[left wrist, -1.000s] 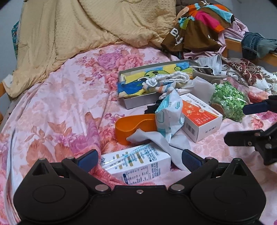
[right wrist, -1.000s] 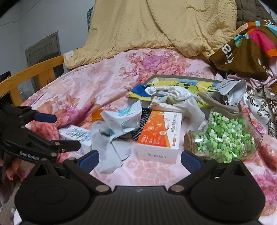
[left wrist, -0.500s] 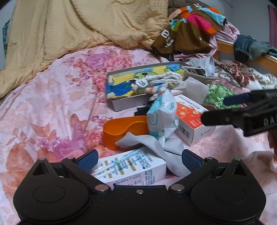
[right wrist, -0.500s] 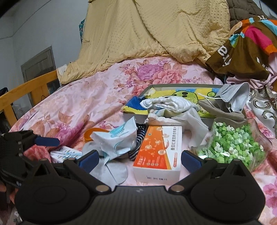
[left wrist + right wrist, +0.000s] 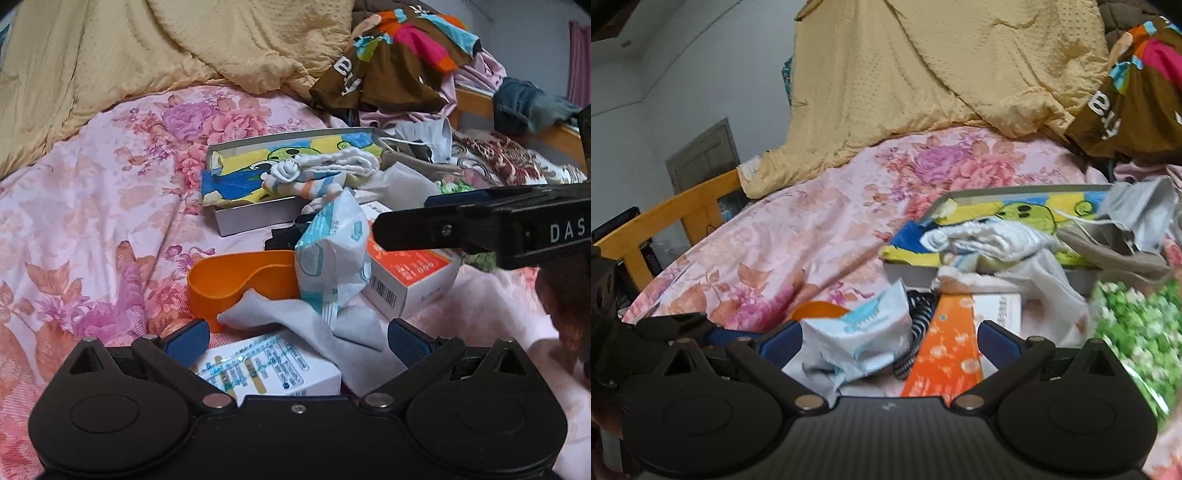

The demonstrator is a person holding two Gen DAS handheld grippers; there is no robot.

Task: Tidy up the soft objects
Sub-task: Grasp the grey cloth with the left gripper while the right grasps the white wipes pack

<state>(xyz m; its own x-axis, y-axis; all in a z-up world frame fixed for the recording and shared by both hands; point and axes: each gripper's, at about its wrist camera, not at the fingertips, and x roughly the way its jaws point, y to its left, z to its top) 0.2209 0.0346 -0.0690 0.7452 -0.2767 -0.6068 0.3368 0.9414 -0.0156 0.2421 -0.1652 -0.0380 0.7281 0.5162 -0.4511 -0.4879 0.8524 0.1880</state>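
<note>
Your left gripper (image 5: pixel 297 341) hangs spread and empty over the crumpled grey cloth (image 5: pixel 325 328) on the pink floral bed (image 5: pixel 103 206). Your right gripper (image 5: pixel 890 343), likewise spread and holding nothing, hovers above the white-and-blue soft tissue pack (image 5: pixel 860 339), though that view is blurred.

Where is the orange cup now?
In the left wrist view the orange cup lies on its side on the floral bedsheet, just left of the crumpled tissue pack, with a grey sock draped before it.

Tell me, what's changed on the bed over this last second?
The right gripper moved forward and low over the crumpled blue-white packet and orange box, both jaws open. Nothing was grasped. The left gripper shifted only slightly, open over the white box. The clutter stayed put.
</note>
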